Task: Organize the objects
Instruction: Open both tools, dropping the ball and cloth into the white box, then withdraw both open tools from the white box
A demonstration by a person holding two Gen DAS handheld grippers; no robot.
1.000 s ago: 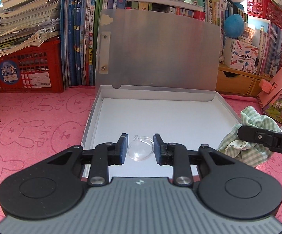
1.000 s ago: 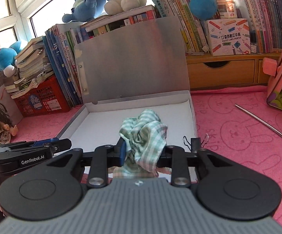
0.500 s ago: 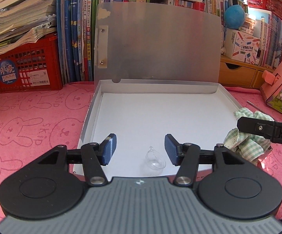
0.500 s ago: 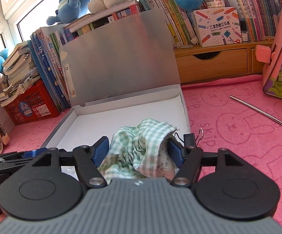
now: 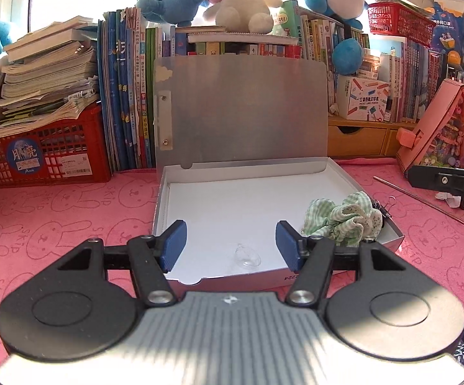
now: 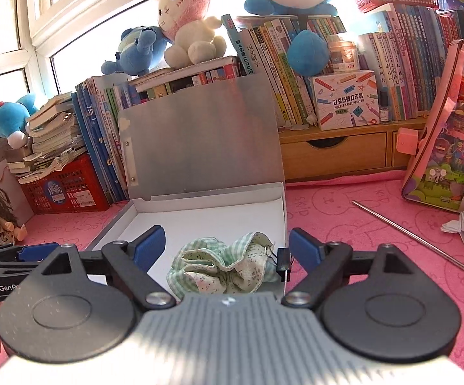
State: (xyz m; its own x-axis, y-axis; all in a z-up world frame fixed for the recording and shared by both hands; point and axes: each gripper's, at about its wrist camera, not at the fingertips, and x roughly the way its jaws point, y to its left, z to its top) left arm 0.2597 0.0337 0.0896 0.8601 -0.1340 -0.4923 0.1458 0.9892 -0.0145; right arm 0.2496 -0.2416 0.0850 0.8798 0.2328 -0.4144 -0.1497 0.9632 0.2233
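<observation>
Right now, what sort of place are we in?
Probably a child's room or home study desk: a packed row of books, plush toys on top, and a pink bunny-print mat under the open box.

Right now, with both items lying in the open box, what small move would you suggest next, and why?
I would probably swing the right hand-held gripper over to the metal rod on the pink mat. Both jaws have just been opening and hold nothing; the green checked cloth and the clear dome already lie in the box, while the rod lies outside it.
</observation>
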